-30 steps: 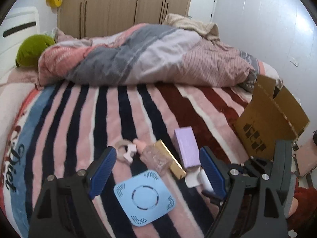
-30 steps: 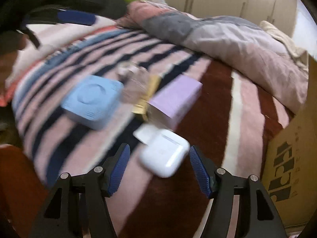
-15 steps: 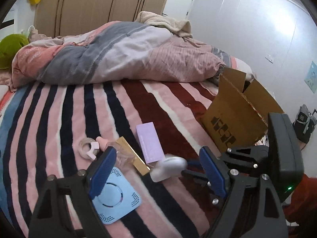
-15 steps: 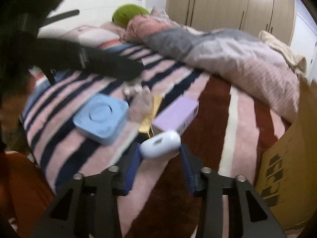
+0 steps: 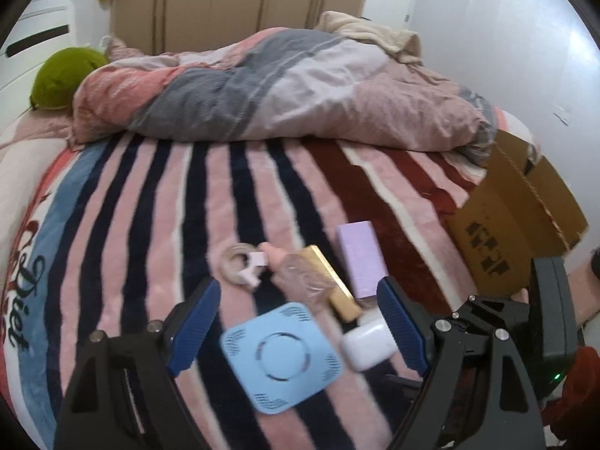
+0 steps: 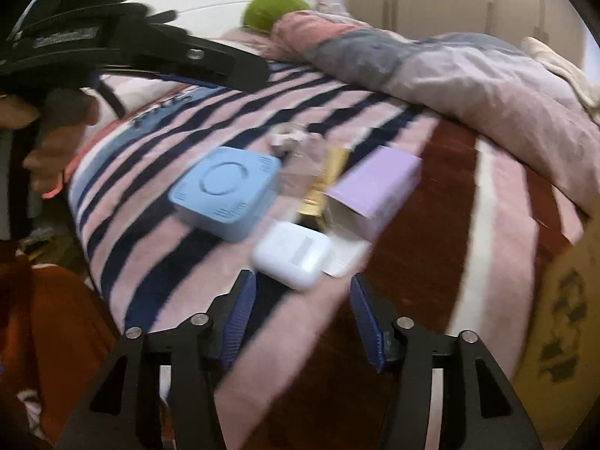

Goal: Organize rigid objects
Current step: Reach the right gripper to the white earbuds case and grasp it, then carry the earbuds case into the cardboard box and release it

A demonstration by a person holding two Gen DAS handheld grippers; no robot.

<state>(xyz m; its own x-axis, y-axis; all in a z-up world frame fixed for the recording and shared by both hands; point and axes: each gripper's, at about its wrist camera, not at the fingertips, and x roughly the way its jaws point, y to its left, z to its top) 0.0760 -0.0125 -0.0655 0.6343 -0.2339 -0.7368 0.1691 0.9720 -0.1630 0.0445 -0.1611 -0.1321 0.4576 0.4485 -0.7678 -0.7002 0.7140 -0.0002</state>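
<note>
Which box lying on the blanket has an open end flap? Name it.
The purple box: its white end flap hangs open toward the white earbud case. The gold box beside it looks closed.

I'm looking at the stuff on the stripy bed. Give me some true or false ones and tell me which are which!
1. The white case is squeezed between the right gripper's jaws. False: it lies on the blanket just beyond the open jaws, which have just been opening.
2. The purple box lies beside the gold bar. True.
3. The blue square gadget is inside the cardboard box. False: it lies on the striped blanket.
4. The left gripper holds nothing. True: its jaws are open, with the blue gadget lying below them.
5. The tape ring sits on top of the purple box. False: it lies on the blanket, apart from it.
</note>
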